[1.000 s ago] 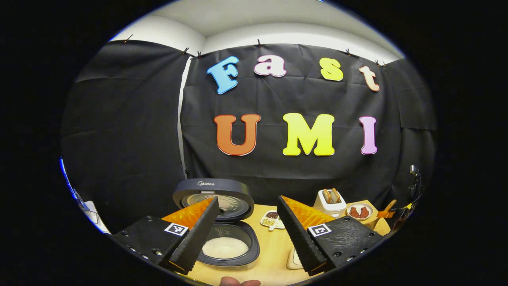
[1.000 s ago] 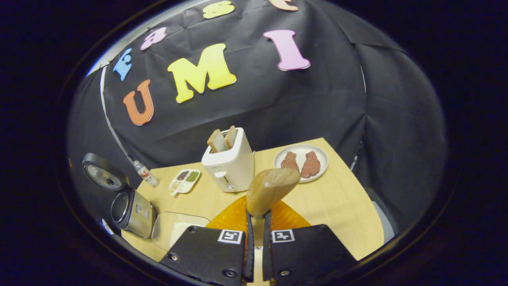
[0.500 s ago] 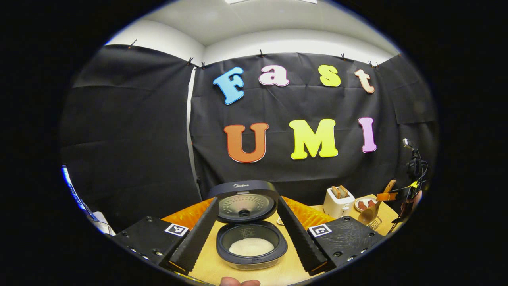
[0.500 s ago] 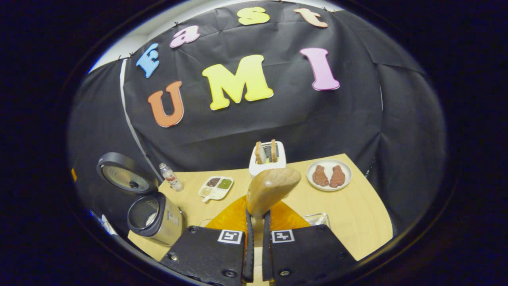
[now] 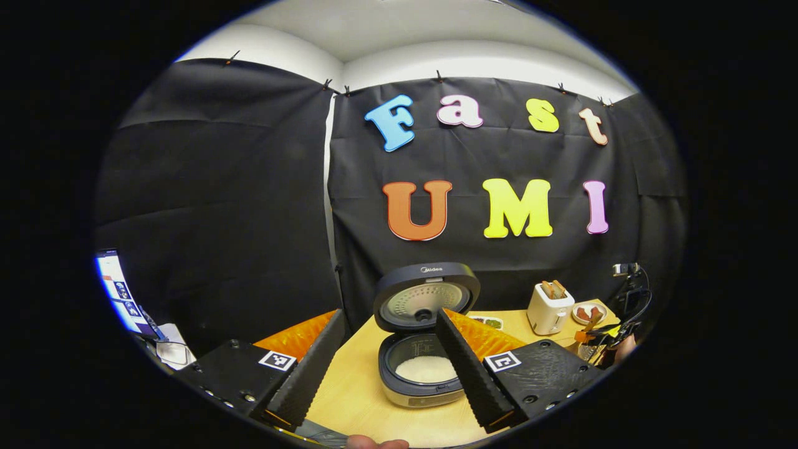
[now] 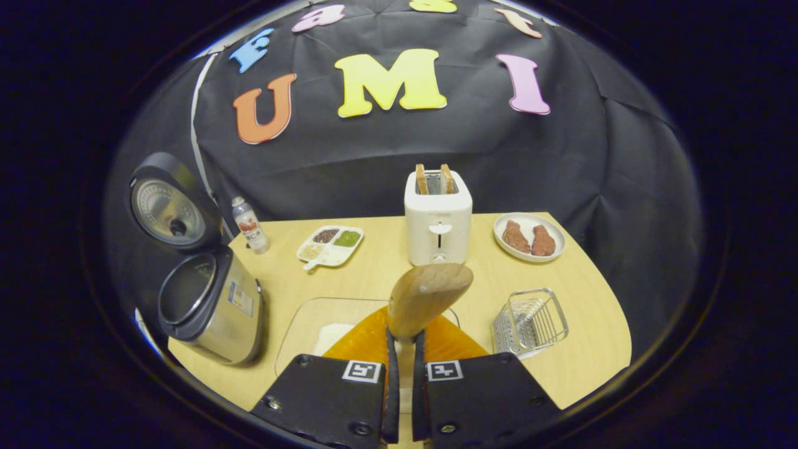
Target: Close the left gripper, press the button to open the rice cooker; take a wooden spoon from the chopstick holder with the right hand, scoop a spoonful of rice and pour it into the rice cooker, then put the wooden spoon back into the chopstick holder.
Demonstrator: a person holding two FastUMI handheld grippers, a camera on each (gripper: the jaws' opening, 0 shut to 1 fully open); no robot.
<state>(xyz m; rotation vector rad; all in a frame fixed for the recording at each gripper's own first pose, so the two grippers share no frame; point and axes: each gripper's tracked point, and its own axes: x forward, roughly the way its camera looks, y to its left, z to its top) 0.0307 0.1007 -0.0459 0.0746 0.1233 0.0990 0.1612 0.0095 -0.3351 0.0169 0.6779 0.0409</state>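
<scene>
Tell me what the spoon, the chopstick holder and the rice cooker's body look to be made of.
Spoon: wood, smooth matte tan, faint grain. Chopstick holder: metal wire, shiny silver open mesh. Rice cooker body: probably brushed steel, judging by its silvery sheen, with a dark, likely plastic rim.

**Colours and patterns on the table**

Pale wood table (image 6: 561, 299). Rice cooker (image 6: 215, 312): silver body, dark rim and lid; white rice (image 5: 426, 369) inside. White toaster (image 6: 437, 218). Tan wooden spoon (image 6: 427, 296). Silver wire holder (image 6: 530, 321). White plate (image 6: 530, 249) bearing reddish-brown pieces.
</scene>
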